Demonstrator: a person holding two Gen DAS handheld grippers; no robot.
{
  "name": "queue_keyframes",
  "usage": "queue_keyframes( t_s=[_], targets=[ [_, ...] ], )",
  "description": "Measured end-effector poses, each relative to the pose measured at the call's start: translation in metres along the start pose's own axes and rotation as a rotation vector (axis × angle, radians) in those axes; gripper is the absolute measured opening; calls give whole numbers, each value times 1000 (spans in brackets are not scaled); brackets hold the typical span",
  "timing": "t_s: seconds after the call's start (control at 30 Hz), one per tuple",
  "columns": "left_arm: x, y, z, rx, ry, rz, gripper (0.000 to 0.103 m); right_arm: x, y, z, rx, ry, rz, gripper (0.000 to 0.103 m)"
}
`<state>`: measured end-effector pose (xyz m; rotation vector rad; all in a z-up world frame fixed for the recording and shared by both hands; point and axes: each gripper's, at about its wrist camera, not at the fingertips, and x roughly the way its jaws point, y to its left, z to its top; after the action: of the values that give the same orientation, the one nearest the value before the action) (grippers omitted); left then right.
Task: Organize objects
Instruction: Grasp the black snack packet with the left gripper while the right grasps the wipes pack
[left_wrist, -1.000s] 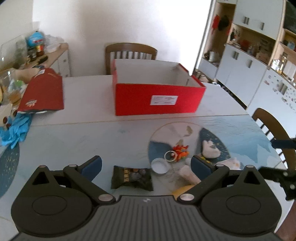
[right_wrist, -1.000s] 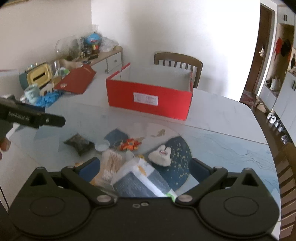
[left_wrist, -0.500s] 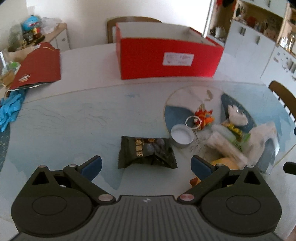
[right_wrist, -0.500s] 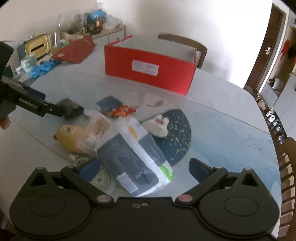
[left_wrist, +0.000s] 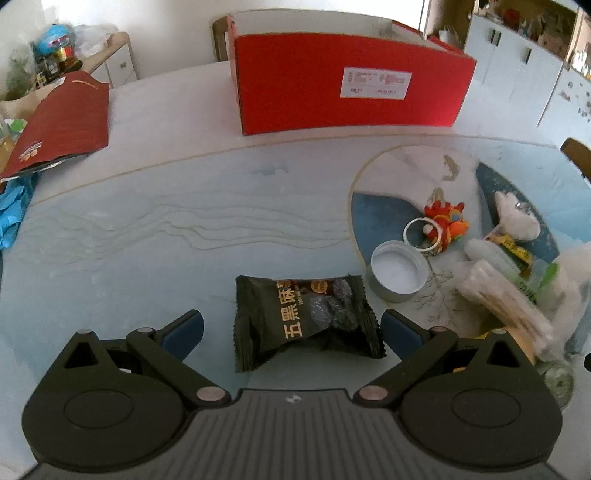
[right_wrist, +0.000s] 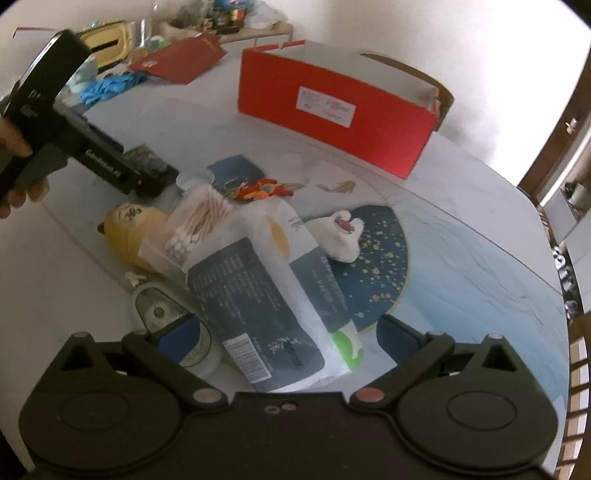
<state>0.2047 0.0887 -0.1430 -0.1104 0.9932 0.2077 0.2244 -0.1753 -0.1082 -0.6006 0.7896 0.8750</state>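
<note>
An open red box (left_wrist: 347, 81) stands at the back of the table; it also shows in the right wrist view (right_wrist: 332, 110). My left gripper (left_wrist: 291, 326) is open, its fingers either side of a dark snack packet (left_wrist: 303, 317) lying on the table. My right gripper (right_wrist: 291, 332) is open around the near end of a white and dark tissue pack (right_wrist: 273, 295). Beside the pack lie a bag of cotton swabs (right_wrist: 195, 225), a yellow plush toy (right_wrist: 129, 229), a white plush (right_wrist: 341, 236) and an orange keychain (left_wrist: 443, 225). A white lid (left_wrist: 397, 269) lies right of the packet.
A red folder (left_wrist: 59, 125) and blue gloves (left_wrist: 11, 210) lie at the table's left. A cluttered sideboard (left_wrist: 55, 55) stands beyond. Chairs stand behind the box (left_wrist: 219, 35) and at the right edge (left_wrist: 576, 155). A round metal object (right_wrist: 159, 310) lies by my right gripper's left finger.
Both grippers have come lower and closer to the table. The snack packet now lies between my left fingers, and the tissue pack between my right fingers. Both stay open.
</note>
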Motion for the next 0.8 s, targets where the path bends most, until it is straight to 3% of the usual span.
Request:
queue_keyframes(
  t_s=[0.13,0.47,0.57,0.63,0.8],
  targets=[
    [5,0,1,1,-4,7,103,7,1,2,-17,9,16,98],
    [3,2,-4,-4,-30,-2,101,9,0,4,-16,8,69,78],
    [-1,1,-6,3,-44,-17,93,7,-1,5,-17,7,83,65],
    [-4,-1,-7,15,-49,-24,84,5,-1,5,-12,6,88,62],
    [-9,-3,-10,18,-61,-31,76,0,-7,6,22,-5,109,51]
  ],
)
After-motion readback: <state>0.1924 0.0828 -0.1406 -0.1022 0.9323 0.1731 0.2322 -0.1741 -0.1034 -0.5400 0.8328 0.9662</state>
